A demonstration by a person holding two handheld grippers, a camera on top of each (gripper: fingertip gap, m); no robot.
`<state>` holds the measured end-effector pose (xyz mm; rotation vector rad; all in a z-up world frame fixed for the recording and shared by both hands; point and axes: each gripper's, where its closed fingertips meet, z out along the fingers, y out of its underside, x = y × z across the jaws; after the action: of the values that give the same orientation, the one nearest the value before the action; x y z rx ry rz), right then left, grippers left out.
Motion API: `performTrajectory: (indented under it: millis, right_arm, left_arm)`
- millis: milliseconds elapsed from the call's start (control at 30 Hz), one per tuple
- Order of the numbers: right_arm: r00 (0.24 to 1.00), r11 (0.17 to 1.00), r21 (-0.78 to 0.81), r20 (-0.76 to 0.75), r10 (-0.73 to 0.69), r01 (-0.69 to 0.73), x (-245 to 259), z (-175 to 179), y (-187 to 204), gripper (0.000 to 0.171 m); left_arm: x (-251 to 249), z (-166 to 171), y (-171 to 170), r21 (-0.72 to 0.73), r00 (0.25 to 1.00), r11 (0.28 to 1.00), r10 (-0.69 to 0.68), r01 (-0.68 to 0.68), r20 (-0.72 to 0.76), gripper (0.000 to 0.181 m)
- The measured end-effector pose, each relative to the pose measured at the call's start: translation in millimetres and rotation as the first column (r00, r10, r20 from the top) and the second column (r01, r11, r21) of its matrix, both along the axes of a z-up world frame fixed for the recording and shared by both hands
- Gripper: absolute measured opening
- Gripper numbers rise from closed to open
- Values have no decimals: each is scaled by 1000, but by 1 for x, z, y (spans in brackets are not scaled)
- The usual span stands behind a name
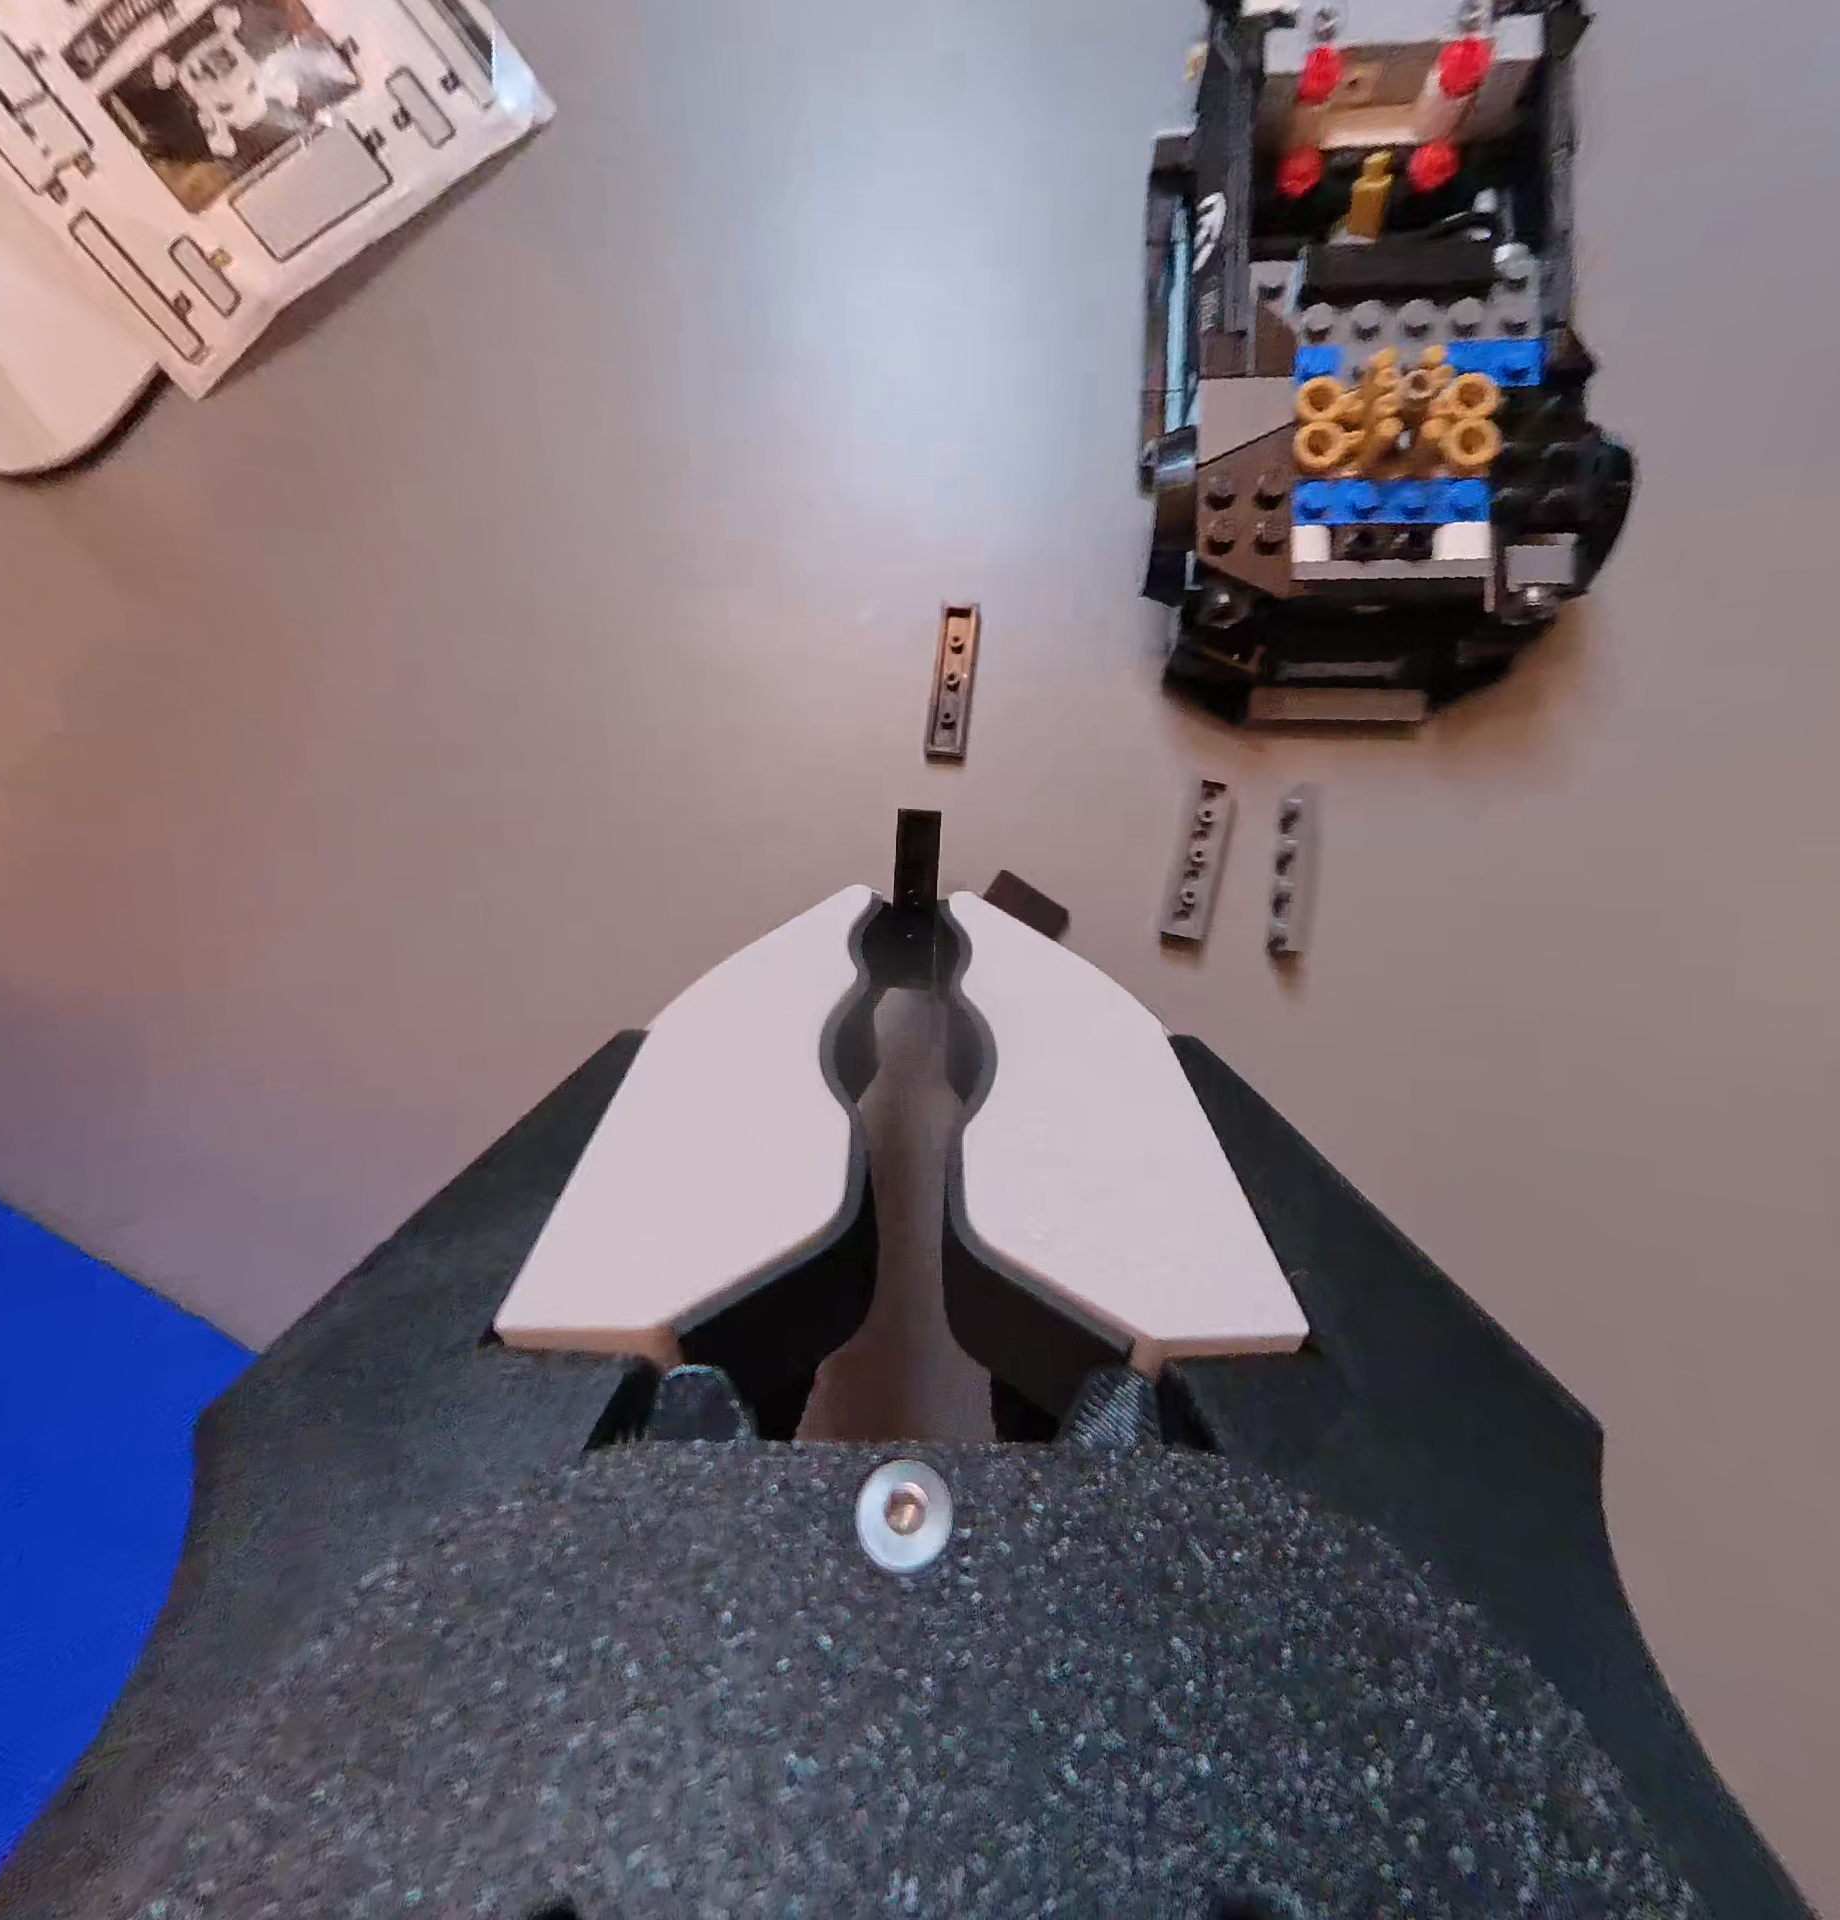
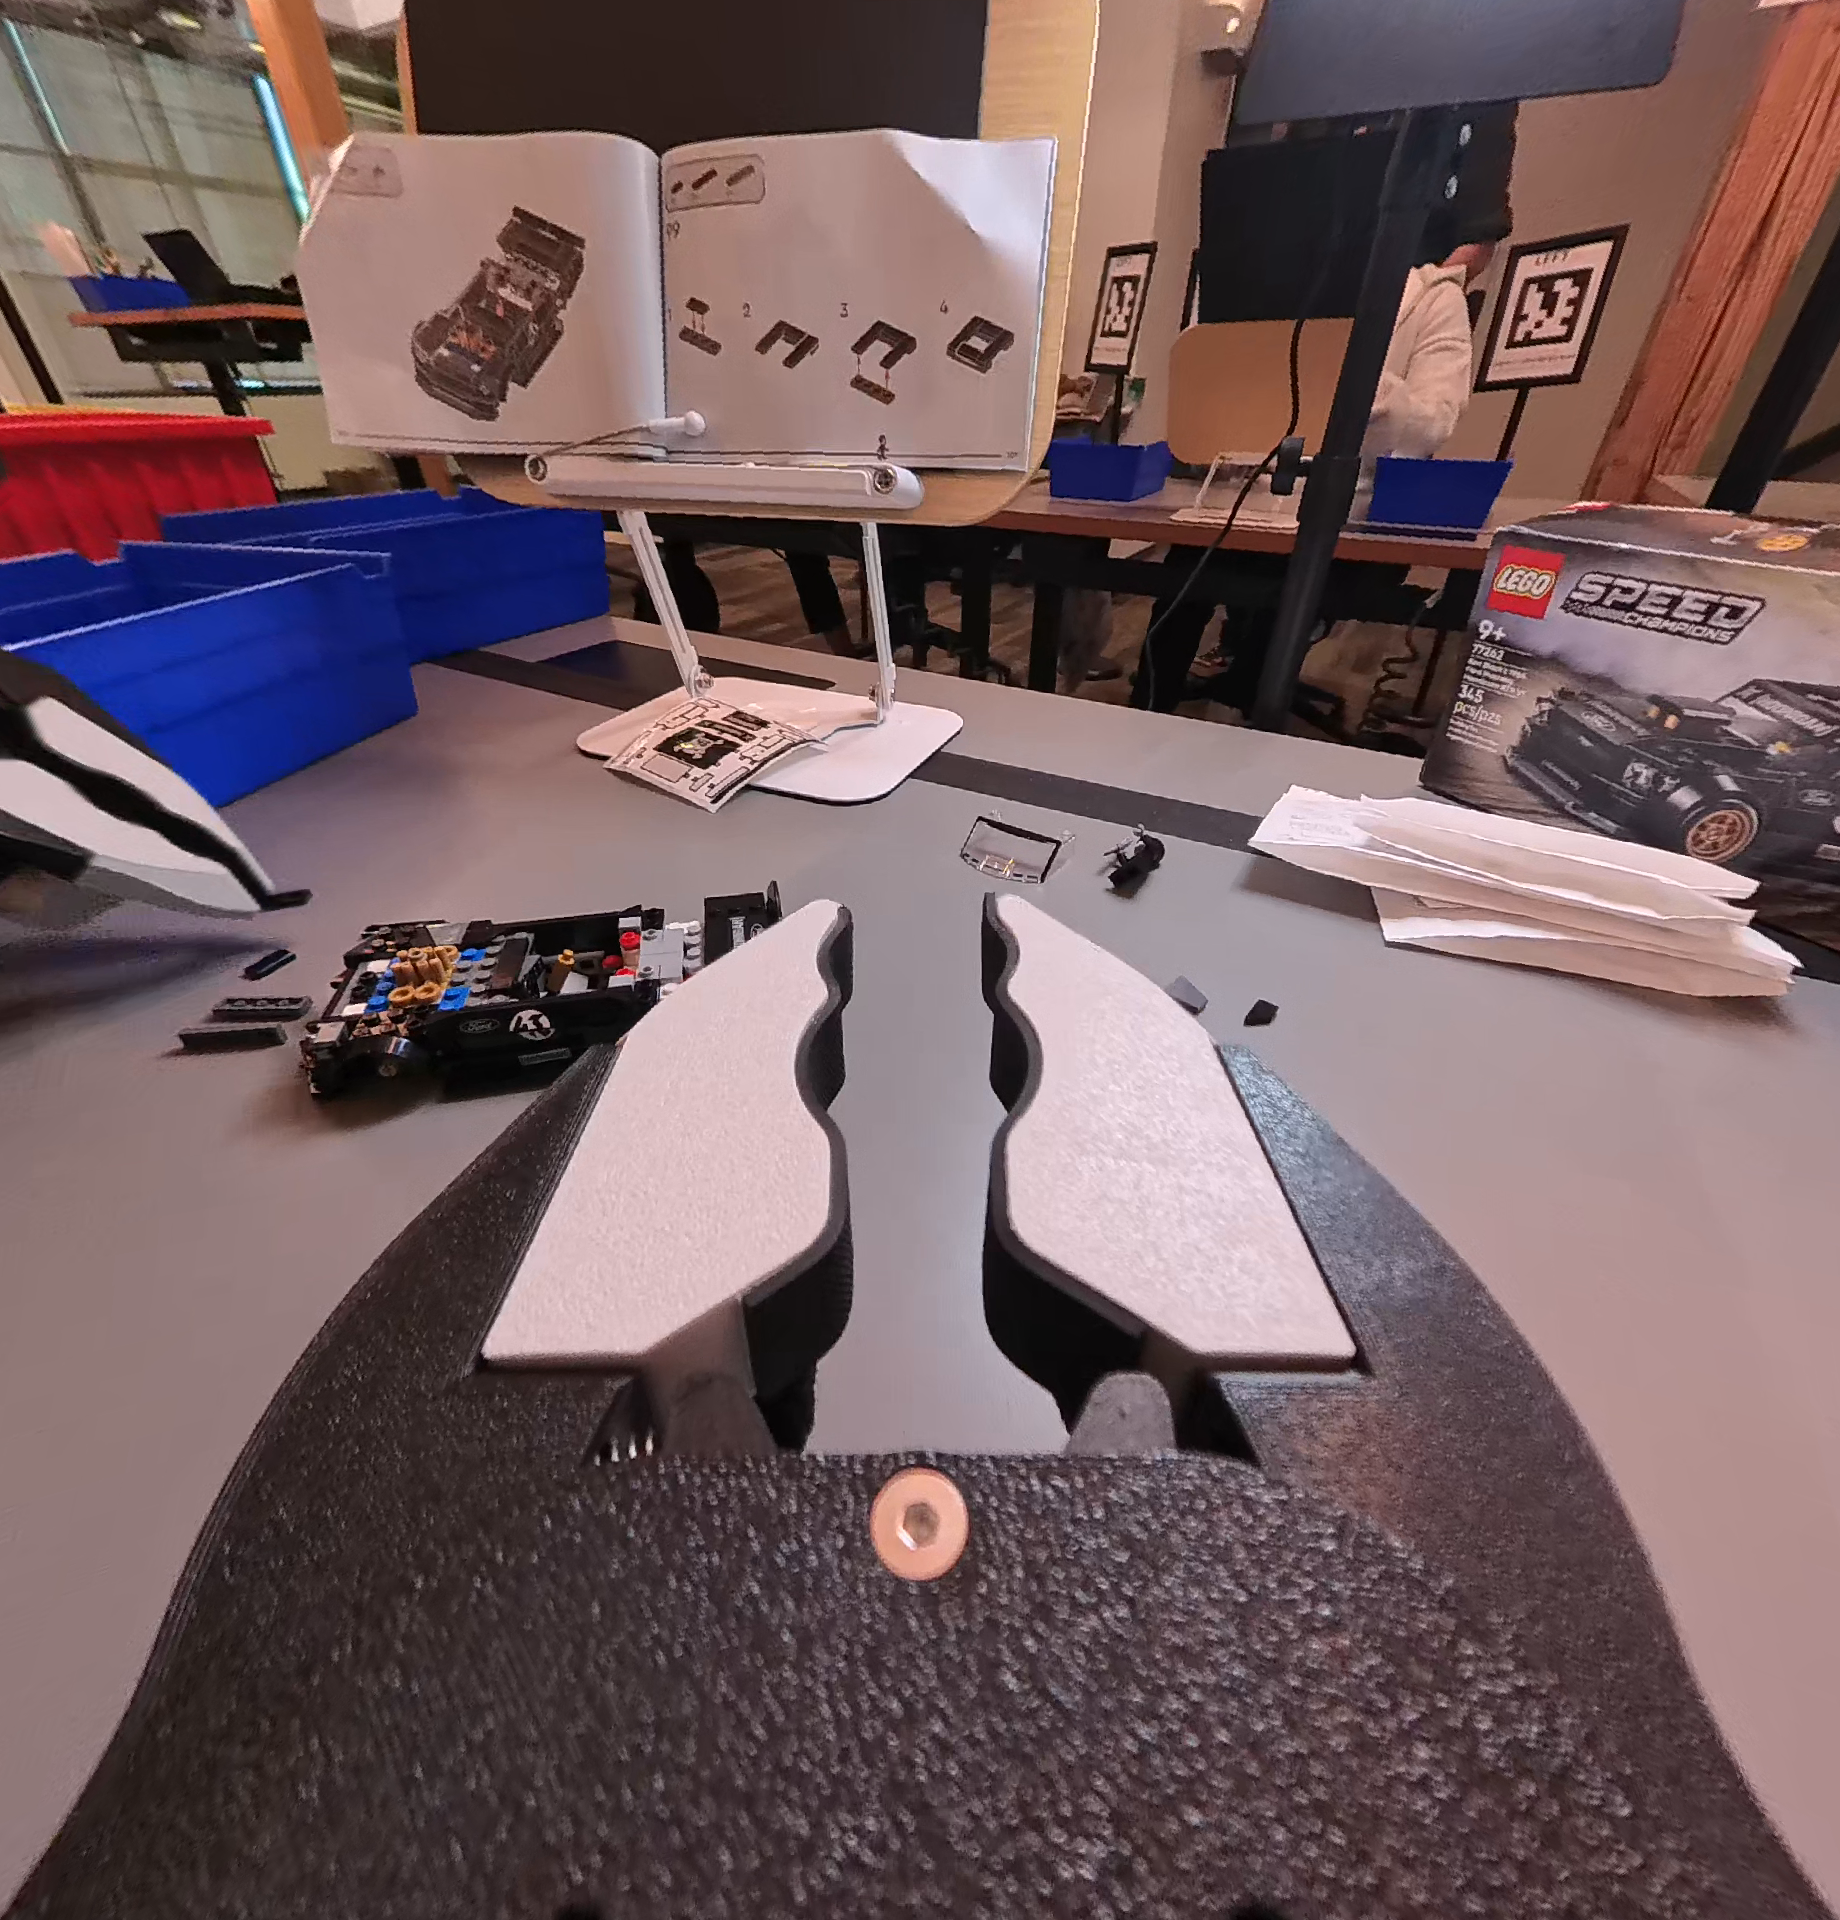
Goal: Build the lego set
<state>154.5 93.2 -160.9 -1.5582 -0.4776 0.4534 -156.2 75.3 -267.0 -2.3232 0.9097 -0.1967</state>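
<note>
My left gripper [image 1: 911, 912] is shut on a small black plate [image 1: 918, 847] that sticks out past its tips, just above the grey table. The part-built black car [image 1: 1383, 364] with gold engine parts lies ahead to the right. A dark plate [image 1: 952, 681], two grey plates [image 1: 1196, 862] and a black piece [image 1: 1030, 902] lie close by. My right gripper [image 2: 916, 925] is open and empty above the table, right of the car [image 2: 500, 997]. The left gripper [image 2: 116, 821] shows at the far left of the right wrist view.
The instruction booklet [image 2: 677, 291] stands open on a white stand at the back. Blue bins [image 2: 220, 644] sit at the left, the set's box [image 2: 1674, 707] and white paper bags [image 2: 1518, 883] at the right. A clear windscreen piece [image 2: 1015, 847] and small dark parts [image 2: 1189, 994] lie ahead. The tips of one gripper are about 35 cm away from the tips of the other.
</note>
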Motion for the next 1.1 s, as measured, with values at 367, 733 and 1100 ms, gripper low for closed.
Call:
performTrajectory:
  millis: [367, 733, 1100]
  right_arm:
    - [1000, 1000, -25, -15, -6, 6, 3, -3, 3, 24]
    - [1000, 999, -37, 7, -8, 8, -1, -7, 5, 24]
    - [999, 998, -37, 5, -49, 50, 3, -2, 10, 24]
  left_arm:
    - [0, 5, 5, 9, 1000, 1000, 3, -3, 4, 23]
    - [-84, 160, 10, 392, 955, 887, 152, -245, 254, 17]
    - [-253, 69, 137, 69, 843, 846, 513, -528, 164, 21]
